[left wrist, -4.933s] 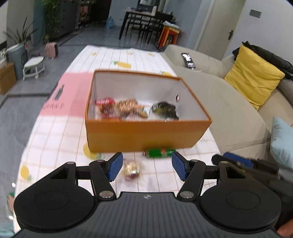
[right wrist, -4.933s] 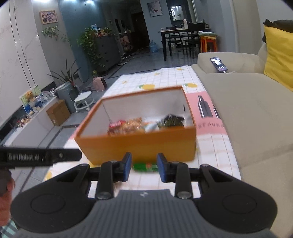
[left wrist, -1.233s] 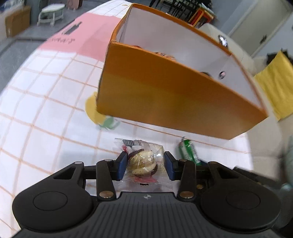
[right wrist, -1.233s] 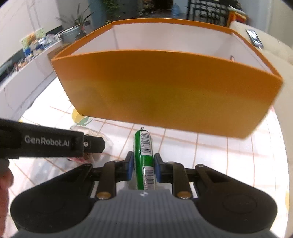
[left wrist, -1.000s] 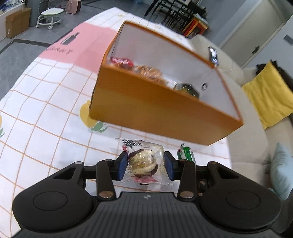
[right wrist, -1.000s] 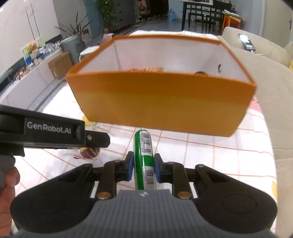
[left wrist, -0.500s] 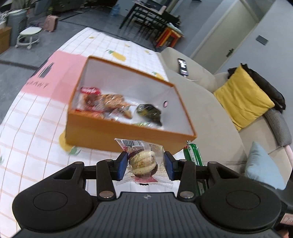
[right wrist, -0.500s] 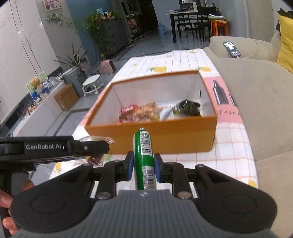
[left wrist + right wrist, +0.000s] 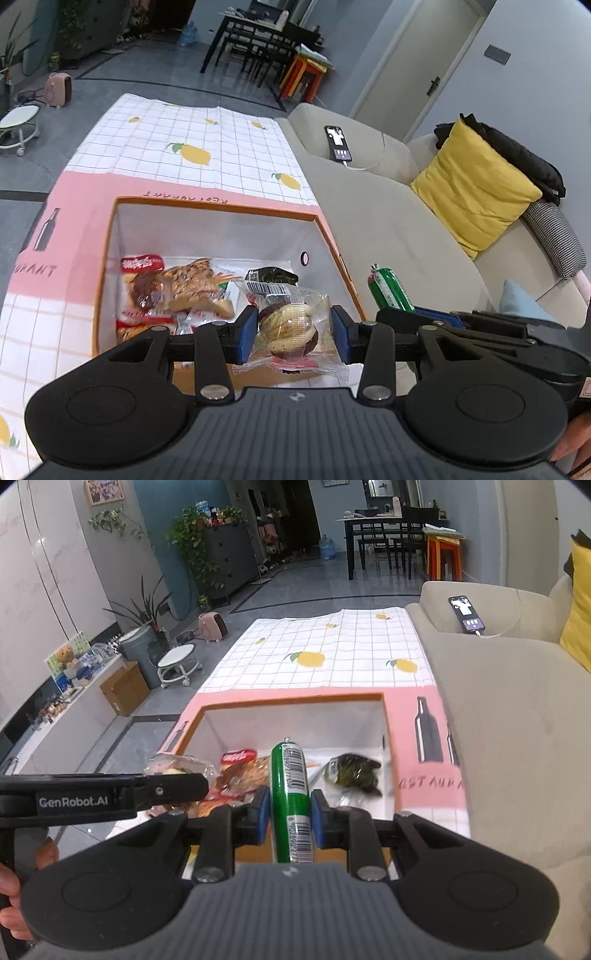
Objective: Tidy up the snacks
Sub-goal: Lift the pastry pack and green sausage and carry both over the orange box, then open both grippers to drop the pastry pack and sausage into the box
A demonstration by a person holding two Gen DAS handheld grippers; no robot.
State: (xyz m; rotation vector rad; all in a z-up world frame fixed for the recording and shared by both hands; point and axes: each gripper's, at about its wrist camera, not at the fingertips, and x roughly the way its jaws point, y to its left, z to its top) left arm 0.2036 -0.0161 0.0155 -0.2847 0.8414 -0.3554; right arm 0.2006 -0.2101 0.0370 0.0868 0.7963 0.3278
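My left gripper (image 9: 293,334) is shut on a clear-wrapped round pastry (image 9: 290,325), held above the near wall of the orange box (image 9: 221,208). My right gripper (image 9: 286,814) is shut on a green sausage stick (image 9: 290,790) with a barcode, also over the box's (image 9: 291,701) near side. The same green stick (image 9: 389,290) shows at the right in the left wrist view. Inside the box lie a red snack pack (image 9: 142,286), a brown pastry pack (image 9: 194,286) and a dark green pack (image 9: 354,771).
The box stands on a table with a pink and white lemon-print cloth (image 9: 192,147). A beige sofa (image 9: 388,221) runs along the right side, with a phone (image 9: 338,142) and a yellow cushion (image 9: 476,192) on it. A hand (image 9: 14,893) holds the left gripper's handle.
Both grippers have risen from the table beside the box, each with its snack, and now look down into the box from above its near wall.
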